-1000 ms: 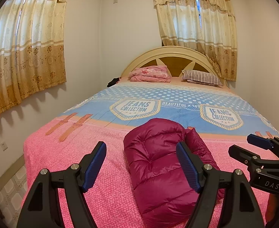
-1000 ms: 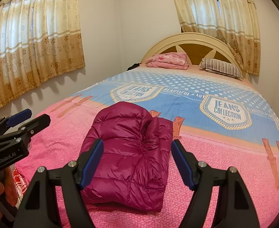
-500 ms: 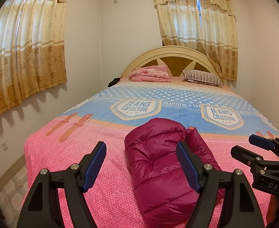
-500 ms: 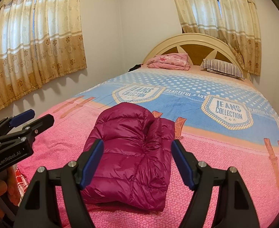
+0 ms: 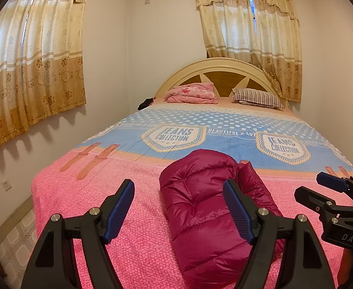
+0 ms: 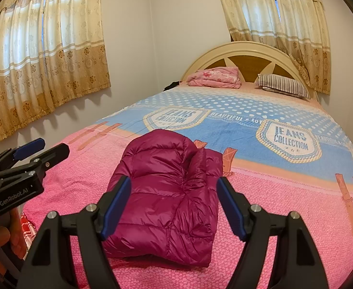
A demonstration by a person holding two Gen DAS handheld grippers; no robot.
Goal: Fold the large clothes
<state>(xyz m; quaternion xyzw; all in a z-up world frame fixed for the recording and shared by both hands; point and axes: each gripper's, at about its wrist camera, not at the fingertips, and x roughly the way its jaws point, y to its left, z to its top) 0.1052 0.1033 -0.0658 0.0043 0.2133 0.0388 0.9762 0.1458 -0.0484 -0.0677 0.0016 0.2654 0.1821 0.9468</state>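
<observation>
The puffer jacket [image 6: 166, 192] lies folded in a compact bundle on the pink end of the bed [image 6: 284, 216]. The left gripper [image 5: 178, 207] and right gripper [image 6: 174, 204] hover short of it, jaws apart and empty. Folding looks finished; judged next: tidy or withdraw.

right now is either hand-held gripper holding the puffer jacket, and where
Nothing is held. Both the left hand-held gripper and right hand-held gripper are open, clear of the folded jacket.
</observation>
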